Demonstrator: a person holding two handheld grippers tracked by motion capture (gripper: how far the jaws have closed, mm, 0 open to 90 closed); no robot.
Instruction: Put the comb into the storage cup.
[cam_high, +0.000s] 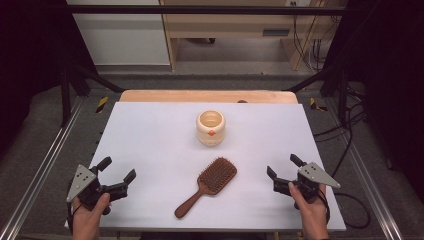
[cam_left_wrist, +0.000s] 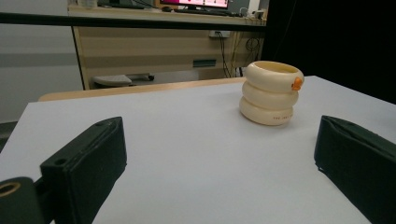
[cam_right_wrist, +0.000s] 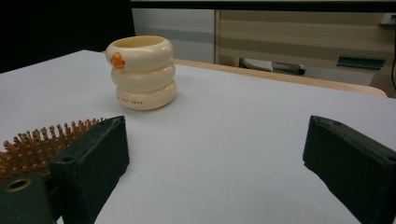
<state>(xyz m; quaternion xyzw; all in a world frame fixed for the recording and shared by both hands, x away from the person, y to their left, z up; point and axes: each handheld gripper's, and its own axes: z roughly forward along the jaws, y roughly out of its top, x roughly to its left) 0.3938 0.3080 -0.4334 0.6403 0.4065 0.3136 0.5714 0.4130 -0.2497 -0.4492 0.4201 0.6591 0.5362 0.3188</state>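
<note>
We are holding the left claw (cam_high: 119, 171) and right claw (cam_high: 283, 167) wide open and empty at the surface's (cam_high: 150, 135) near corners, with the hairbrush (cam_high: 208, 185) lying untouched between them, nothing started.

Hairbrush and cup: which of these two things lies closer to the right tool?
The wooden hairbrush. It lies flat on the near half of the table, while the cream ringed cup stands upright farther back from the right tool.

Cream ribbed cup (cam_high: 210, 128) with small orange knob at 6 o'clock of its wall, reddish-brown wooden hairbrush (cam_high: 207, 185) with orange-brown bristles, plain white table (cam_high: 150, 150) with pale wood far edge, black left gripper (cam_high: 116, 175), black right gripper (cam_high: 283, 167), both with grey top plates
</note>
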